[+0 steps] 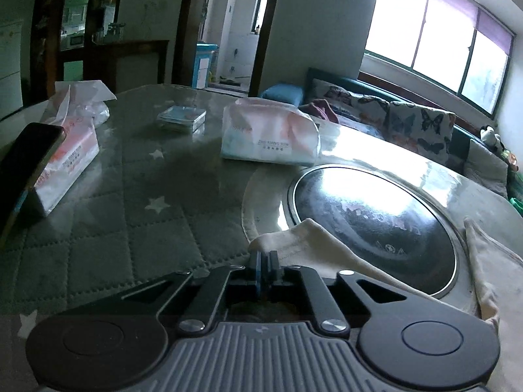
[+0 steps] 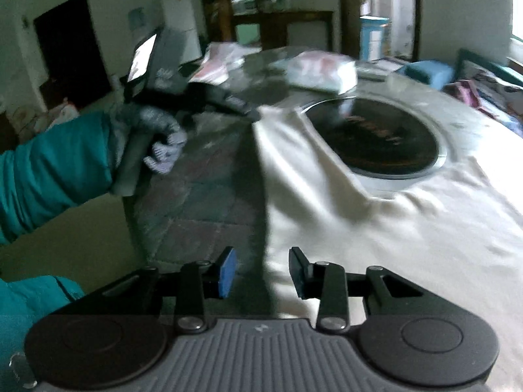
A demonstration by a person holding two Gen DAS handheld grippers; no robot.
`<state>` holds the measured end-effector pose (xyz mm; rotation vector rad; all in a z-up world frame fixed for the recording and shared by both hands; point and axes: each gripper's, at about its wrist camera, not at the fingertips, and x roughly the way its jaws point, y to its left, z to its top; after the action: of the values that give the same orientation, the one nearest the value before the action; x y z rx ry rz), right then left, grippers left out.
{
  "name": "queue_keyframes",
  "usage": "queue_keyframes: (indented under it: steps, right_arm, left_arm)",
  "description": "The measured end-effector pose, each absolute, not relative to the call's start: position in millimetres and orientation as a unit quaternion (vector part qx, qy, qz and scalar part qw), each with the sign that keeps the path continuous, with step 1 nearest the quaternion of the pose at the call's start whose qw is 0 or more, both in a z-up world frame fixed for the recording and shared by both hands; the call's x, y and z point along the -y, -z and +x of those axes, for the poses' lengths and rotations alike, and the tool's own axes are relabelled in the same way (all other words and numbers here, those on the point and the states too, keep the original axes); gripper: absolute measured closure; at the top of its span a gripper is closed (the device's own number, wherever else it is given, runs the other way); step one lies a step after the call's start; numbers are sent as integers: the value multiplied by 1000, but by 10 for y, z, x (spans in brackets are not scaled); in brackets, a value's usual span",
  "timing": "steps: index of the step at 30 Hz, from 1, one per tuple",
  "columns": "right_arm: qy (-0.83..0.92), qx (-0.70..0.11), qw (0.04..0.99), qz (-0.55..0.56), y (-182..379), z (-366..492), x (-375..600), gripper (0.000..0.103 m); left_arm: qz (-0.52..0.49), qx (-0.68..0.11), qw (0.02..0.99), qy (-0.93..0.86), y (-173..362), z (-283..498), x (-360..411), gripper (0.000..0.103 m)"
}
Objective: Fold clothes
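A cream garment (image 2: 376, 228) lies spread over the table and partly covers the round black hob (image 2: 372, 137). My left gripper (image 1: 266, 261) is shut on a corner of the cream garment (image 1: 313, 241), at the hob's near left rim. The right wrist view shows this left gripper (image 2: 253, 113) pinching the cloth's far left corner, held by a gloved hand (image 2: 160, 137). My right gripper (image 2: 263, 271) is open, with the garment's near left edge running between its fingers. Another flap of the garment (image 1: 483, 277) lies at the right.
The quilted grey table cover (image 1: 137, 196) has star marks. On it sit a tissue pack (image 1: 271, 137), a second tissue pack (image 1: 72, 150) with a phone (image 1: 29, 163) leaning on it, and a small box (image 1: 181, 119). A teal sleeve (image 2: 55, 170) is at left. A sofa (image 1: 408, 117) stands behind.
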<state>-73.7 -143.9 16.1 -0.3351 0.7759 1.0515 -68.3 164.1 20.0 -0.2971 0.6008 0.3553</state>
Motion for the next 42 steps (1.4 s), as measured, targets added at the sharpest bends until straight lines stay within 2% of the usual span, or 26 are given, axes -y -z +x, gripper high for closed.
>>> queue_keyframes:
  steps: [5,11,20,30,42]
  right_arm:
    - [-424,-362,821,-124,-254,-650,1896,67]
    - [-338,-366,863,-90,-254,-600,2422,66]
    - [-254,-381,888,-38,-111,-729,3012,65]
    - [-222,-413,883,-25,57,-974,3321,65]
    - [-171,-430,885,-41,-47,-972,3712,65]
  left_arm:
    - [-139,-274,936,-173,-410,-709,-1535,92]
    - [-152,-270,950,-40,-648,-617,-983,92]
    - [-149,-308,929,140,-520,-152,41,92]
    - [-115,-349,924,100,-207,61,174,92]
    - [-95,-341,927,126,-399,-33,413,91]
